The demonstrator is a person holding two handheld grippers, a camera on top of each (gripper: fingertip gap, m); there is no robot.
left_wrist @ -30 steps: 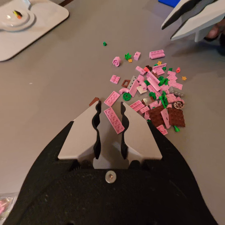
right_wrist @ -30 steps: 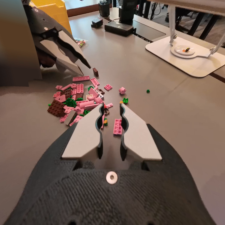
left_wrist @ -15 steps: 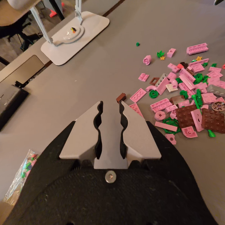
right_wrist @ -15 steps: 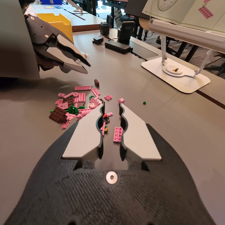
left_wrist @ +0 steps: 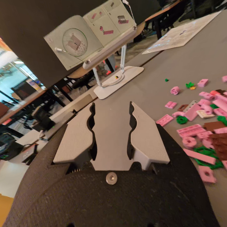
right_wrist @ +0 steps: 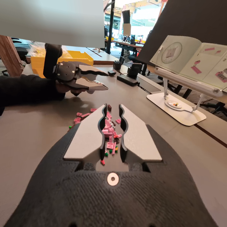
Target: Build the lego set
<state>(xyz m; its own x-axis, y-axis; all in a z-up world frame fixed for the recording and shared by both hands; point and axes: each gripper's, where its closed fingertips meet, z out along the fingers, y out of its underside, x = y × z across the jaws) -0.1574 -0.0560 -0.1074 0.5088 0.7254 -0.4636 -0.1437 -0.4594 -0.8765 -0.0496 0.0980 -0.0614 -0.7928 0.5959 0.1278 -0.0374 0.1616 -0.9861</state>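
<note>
- While the loose bricks (left_wrist: 202, 124) lie scattered on the grey table (left_wrist: 153, 86), pink, brown and green all mixed, no two of them look joined, so the build seems barely begun.
- Since a second ago the left claw (left_wrist: 112, 105) has lifted off the long pink plate it was straddling and tipped upward; the pile now sits off to its right and bare table shows between its fingers.
- Its jaws stand wider apart than before, and they hold nothing.
- Likewise the right claw (right_wrist: 111, 106) has raised its aim; its jaws are parted by a moderate gap and empty, with the bricks on the table below and between them, and a small brown brick (right_wrist: 109, 107) just past the tips.
- Seen from the right view, the left claw (right_wrist: 106, 80) hovers above the table, well clear of the pile.
- Both views now take in the open instruction booklet (left_wrist: 90, 35) on its white stand (left_wrist: 117, 83), so I judge the person is checking the steps before picking a piece.
- As for writing, the booklet pages show pink brick diagrams and a circled drawing; any print there is too small to read.
- Farther off, a yellow bin (right_wrist: 78, 57) and a printed sheet (left_wrist: 181, 35) bear no brand I can make out.
</note>
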